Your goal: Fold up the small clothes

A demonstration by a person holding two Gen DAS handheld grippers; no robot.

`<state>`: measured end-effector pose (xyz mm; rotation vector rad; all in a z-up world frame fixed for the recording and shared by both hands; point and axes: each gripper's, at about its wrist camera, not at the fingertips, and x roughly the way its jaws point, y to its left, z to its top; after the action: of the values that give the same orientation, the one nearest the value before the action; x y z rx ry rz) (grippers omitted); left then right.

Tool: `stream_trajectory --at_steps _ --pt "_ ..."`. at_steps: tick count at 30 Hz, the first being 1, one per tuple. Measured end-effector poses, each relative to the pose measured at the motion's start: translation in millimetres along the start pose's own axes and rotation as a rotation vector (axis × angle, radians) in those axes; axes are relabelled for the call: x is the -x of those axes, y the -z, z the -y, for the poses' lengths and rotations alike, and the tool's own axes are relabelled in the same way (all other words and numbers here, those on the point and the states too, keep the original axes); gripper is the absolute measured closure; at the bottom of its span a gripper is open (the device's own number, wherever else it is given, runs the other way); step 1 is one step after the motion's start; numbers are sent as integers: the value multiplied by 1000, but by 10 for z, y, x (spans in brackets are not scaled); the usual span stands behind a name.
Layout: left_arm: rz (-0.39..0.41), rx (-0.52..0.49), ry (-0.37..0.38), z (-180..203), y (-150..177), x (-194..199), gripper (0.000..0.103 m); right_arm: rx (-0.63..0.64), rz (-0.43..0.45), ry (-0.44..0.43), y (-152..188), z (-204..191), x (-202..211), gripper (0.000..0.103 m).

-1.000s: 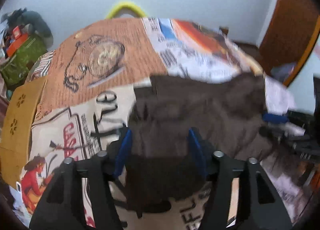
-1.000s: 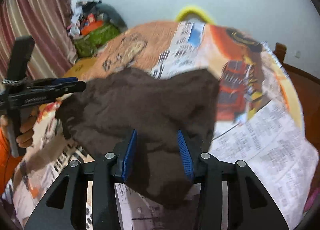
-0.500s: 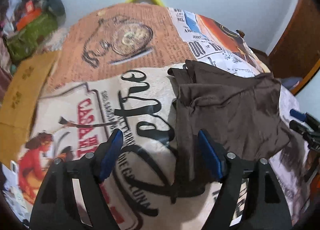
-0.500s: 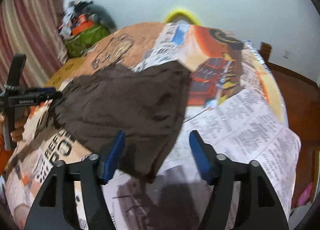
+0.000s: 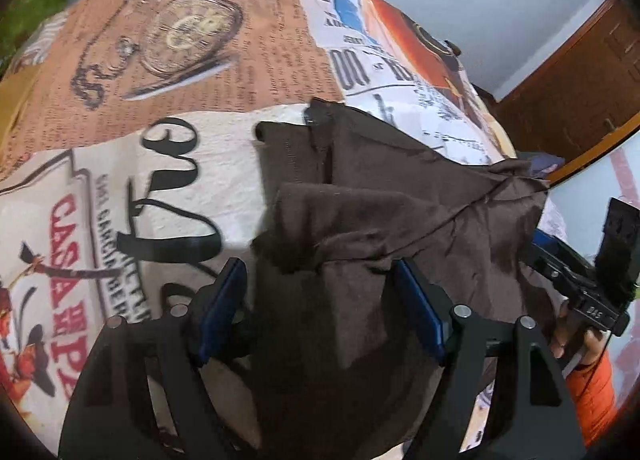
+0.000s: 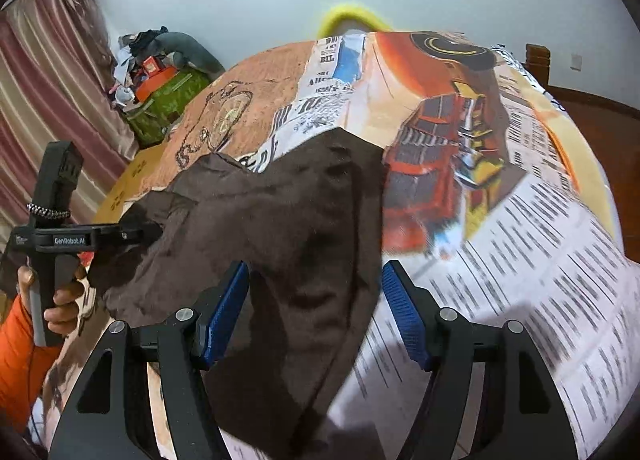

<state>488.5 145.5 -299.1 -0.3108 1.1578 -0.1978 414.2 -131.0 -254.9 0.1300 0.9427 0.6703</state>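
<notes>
Tablecloth [image 5: 192, 72], printed with newsprint, a pocket watch and a red truck, fills both views. Brown garment [image 5: 400, 212] lies rumpled on it, centre to 3 o'clock in the left wrist view, centre to 9 o'clock in the right wrist view [image 6: 288, 228]; one flap doubled over, edges uneven. Left gripper [image 5: 320, 310] pitched steeply down over the near end of the garment, jaws closing but wide, blue pads either side of the cloth and not pressing it. Right gripper [image 6: 316, 312] angled down over the garment's other near edge, jaws wide, cloth edge between the pads, no pinch seen. Each rig shows in the other's view: left hand [image 6: 60, 296] wrapped round its black handle at 9 o'clock, orange sleeve [image 6: 20, 348] below; right hand [image 5: 576, 336] at 4 o'clock, partly hidden behind the handle.
</notes>
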Motion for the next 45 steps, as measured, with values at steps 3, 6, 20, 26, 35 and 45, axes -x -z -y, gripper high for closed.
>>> stream_trajectory --at_steps 3,6,20,26,35,45 --pt "19 -11 9 54 -21 2 48 -4 -8 -12 -31 -36 -50 58" --pt "53 -35 -7 136 -19 60 73 -29 -55 -61 -26 -43 -123 90" --pt "213 -84 -137 235 347 1107 92 161 41 -44 -38 -813 454 96" --pt "309 -100 -214 111 694 1887 92 225 93 -97 -40 -1376 703 96" --pt "276 -4 -268 -442 1245 2417 92 277 73 -193 171 -2131 670 96" --pt "85 74 -265 -1091 1528 1670 92 239 -124 -156 503 -2203 -140 96"
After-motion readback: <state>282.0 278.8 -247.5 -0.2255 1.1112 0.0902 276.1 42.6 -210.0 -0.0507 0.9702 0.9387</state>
